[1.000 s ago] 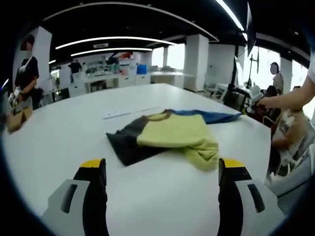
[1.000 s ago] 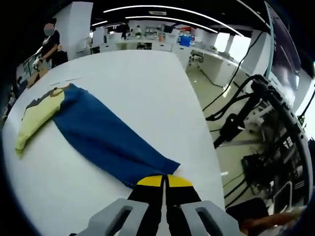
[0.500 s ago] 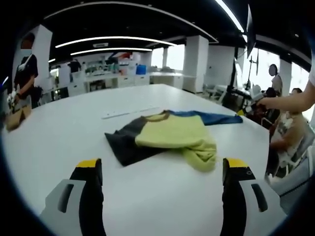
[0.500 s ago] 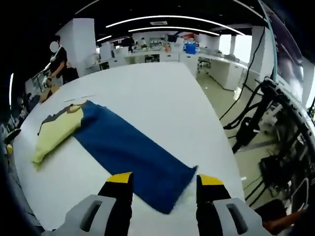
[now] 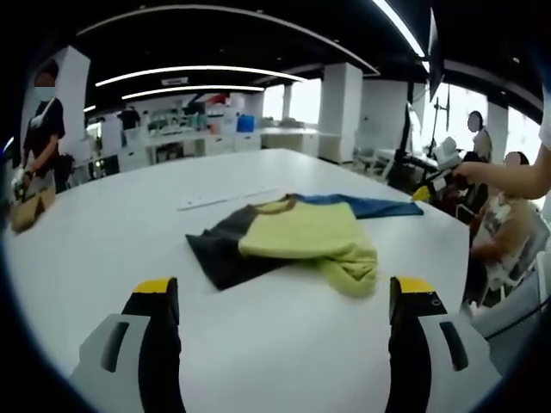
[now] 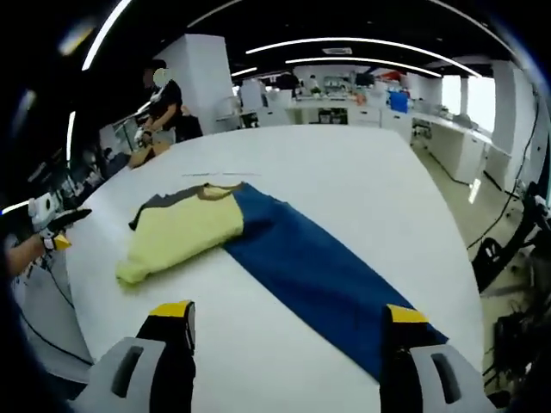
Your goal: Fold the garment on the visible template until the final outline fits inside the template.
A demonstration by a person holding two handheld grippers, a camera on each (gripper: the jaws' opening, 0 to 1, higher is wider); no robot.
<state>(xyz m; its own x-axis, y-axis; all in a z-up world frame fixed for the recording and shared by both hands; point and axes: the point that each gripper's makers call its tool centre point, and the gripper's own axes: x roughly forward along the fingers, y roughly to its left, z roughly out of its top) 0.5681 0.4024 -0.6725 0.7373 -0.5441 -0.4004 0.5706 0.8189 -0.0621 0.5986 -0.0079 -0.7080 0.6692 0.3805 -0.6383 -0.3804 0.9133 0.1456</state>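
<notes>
A garment lies flat on the white table [image 5: 284,344]: a yellow body [image 5: 301,234], a dark grey part [image 5: 217,254] and a long blue part [image 5: 372,206]. In the right gripper view the blue part [image 6: 320,277] stretches out toward me, with the yellow part [image 6: 182,227] beyond it to the left. My left gripper [image 5: 285,289] is open, short of the garment's near edge. My right gripper [image 6: 289,313] is open above the near end of the blue cloth, with nothing between its fingers. A thin pale strip [image 5: 222,199] lies on the table behind the garment.
A person in black [image 5: 43,129] stands at the far left by a brown bag [image 5: 30,206]. A seated person [image 5: 508,228] is close to the table's right edge. The table edge [image 6: 469,284] drops to a floor with cables.
My right gripper has let go of the blue hem, opened wide, and its view has swung left along the garment. The blue cloth now rests flat. My left gripper has stayed open and nearly still.
</notes>
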